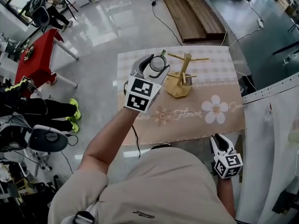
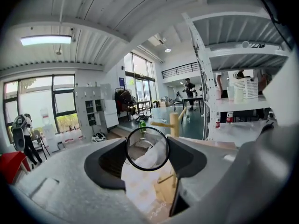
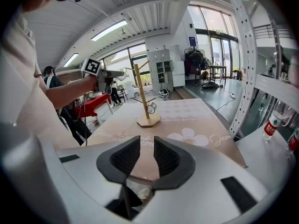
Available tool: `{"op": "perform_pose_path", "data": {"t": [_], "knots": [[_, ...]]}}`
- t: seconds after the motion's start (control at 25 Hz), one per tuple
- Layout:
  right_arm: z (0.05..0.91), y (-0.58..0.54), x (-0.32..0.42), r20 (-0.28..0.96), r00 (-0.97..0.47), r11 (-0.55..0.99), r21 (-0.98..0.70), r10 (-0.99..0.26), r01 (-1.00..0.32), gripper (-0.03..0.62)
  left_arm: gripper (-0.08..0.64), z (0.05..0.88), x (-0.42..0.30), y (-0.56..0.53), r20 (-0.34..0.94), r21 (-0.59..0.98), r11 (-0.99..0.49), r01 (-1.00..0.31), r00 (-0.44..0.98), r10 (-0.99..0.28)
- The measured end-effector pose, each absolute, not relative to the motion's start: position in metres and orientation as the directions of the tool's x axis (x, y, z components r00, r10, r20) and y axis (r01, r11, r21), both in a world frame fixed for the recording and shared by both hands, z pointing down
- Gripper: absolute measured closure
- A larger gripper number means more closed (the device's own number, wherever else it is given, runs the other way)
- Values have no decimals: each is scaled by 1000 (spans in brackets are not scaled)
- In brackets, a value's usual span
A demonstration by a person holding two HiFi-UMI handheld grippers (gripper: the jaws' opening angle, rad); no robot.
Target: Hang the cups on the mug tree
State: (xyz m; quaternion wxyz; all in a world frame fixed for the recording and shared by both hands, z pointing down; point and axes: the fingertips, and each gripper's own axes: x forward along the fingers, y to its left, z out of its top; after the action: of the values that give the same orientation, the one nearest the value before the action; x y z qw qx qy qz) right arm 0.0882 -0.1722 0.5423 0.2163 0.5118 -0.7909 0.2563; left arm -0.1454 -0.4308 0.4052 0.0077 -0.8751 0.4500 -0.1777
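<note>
My left gripper [image 1: 153,65] is raised above the table's back left and shut on a clear glass cup [image 1: 157,64] with a dark round rim. In the left gripper view the cup [image 2: 147,148] sits between the jaws, and the wooden mug tree [image 2: 174,122] stands just behind it. The mug tree [image 1: 186,69] rises from a wooden base, right of the held cup. A second glass cup [image 3: 151,108] hangs from a low peg. My right gripper [image 1: 221,143] is low at the table's front right edge, its jaws a narrow gap apart with nothing between them.
A tablecloth [image 1: 205,111] with a flower print covers the table. White shelving [image 1: 271,125] stands close on the right and carries bottles [image 3: 269,125]. A red table [image 1: 35,55] and a seated person's legs [image 1: 51,108] are at the left. Wooden planks [image 1: 191,13] lie beyond.
</note>
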Motion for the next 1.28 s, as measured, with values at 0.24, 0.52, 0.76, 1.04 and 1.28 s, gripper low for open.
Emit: {"op": "perform_pose_path", "data": {"t": [0.24, 0.52, 0.76, 1.04, 1.28], "knots": [[540, -170, 93, 601, -373, 332, -184, -707, -925, 492, 282, 391, -131, -431, 280, -257, -596, -760, 532, -799], [541, -166, 100, 606, -360, 318, -180, -709, -931, 492, 283, 403, -118, -427, 298, -277, -613, -740, 541, -787], [540, -161, 103, 609, -354, 308, -183, -710, -934, 492, 283, 413, -109, -422, 322, -280, -633, -722, 550, -770], [543, -154, 108, 612, -347, 295, -188, -711, -937, 492, 282, 426, -93, -422, 337, -284, -646, -709, 557, -759], [543, -150, 112, 611, -341, 282, -194, -714, -940, 492, 282, 435, -83, -424, 355, -287, -658, -696, 560, -748]]}}
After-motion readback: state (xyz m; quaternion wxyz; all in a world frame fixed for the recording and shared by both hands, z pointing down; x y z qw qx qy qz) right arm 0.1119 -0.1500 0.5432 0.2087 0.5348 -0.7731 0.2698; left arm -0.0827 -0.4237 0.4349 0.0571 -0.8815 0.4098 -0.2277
